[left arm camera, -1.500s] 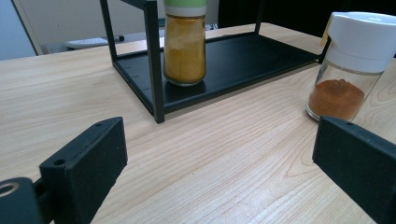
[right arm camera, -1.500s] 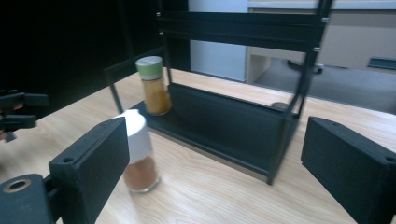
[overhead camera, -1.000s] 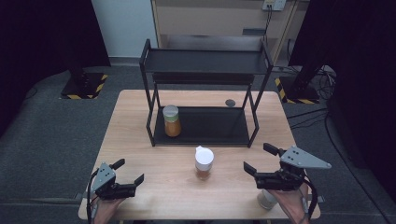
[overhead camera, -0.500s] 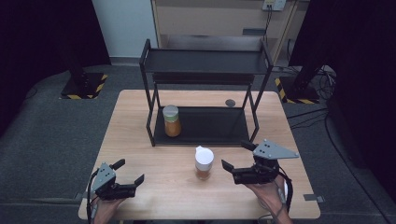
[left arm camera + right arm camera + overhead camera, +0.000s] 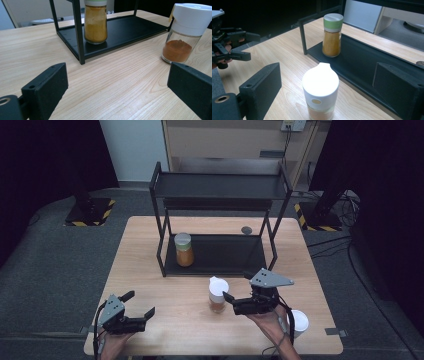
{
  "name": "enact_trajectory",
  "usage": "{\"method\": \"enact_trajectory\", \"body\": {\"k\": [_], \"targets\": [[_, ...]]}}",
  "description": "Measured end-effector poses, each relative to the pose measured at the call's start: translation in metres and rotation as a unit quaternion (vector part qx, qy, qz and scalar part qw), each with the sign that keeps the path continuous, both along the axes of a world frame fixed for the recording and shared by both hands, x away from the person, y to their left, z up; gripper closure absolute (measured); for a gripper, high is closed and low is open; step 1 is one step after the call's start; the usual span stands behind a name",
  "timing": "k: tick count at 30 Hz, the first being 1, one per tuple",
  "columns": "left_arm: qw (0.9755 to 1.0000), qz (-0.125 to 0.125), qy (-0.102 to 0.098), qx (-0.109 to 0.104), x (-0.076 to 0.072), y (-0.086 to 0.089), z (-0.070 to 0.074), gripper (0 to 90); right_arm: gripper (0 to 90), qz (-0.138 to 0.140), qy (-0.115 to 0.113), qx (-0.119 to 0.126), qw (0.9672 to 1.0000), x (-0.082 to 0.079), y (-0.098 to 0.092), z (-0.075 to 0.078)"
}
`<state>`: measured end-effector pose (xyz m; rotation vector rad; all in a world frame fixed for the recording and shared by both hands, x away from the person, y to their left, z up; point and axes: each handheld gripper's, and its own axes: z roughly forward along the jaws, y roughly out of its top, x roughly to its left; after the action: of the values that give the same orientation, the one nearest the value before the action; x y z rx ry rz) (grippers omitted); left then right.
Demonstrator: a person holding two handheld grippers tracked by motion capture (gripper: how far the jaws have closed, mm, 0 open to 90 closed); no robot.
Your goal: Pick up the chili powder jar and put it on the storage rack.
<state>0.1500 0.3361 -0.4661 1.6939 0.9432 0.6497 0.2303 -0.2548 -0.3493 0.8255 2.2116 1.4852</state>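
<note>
The wooden bench [image 5: 150,265] carries everything. On its far half stands the black two-tier rack [image 5: 220,227], the landmark here, its lower shelf resting on the bench.

The right gripper [image 5: 239,299] sits in front of the rack's right half, near its front edge, with a grey three-cornered plate on top. Its jaws are spread wide and grip nothing; in the right gripper view the white-capped jar stands between them and touches neither.

The left gripper [image 5: 139,306] rests well in front of the rack's left post, near the bench's near edge. Its jaws are also wide apart and empty.

The white-capped jar [image 5: 218,294] stands upright on the bench, just in front of the rack's middle, outside it. It holds an orange-brown powder under a white flip cap.

The green-lidded jar [image 5: 184,249] stands upright on the rack's lower shelf, at its left end, just behind the front left post. It is filled with yellow-orange powder.

A white cup-like thing [image 5: 299,322] sits well in front of the rack's right end, beside the person's right forearm.

A small dark round disc [image 5: 246,230] lies on the bench just behind the rack's lower shelf, toward its right.
</note>
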Motion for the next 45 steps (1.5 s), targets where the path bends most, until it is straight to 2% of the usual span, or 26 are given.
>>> {"method": "enact_trajectory", "body": {"k": [9,33,41,45], "targets": [[1.0,-0.001,0.001,0.0,0.0,0.0,0.0,2.7,8.9,0.01,0.005,-0.006,0.9999,0.005,0.017,-0.006],[1.0,-0.003,0.004,-0.001,0.001,0.001,0.0,2.9,11.4,-0.005,0.042,-0.028,0.9987,0.028,0.048,-0.044],[1.0,-0.004,0.005,-0.002,0.002,0.001,0.0,2.9,15.6,-0.009,0.043,-0.041,0.9982,0.03,0.055,-0.053],[1.0,-0.004,0.005,-0.002,0.002,0.001,0.0,3.0,20.3,-0.012,0.037,-0.049,0.9981,0.028,0.057,-0.057]]}}
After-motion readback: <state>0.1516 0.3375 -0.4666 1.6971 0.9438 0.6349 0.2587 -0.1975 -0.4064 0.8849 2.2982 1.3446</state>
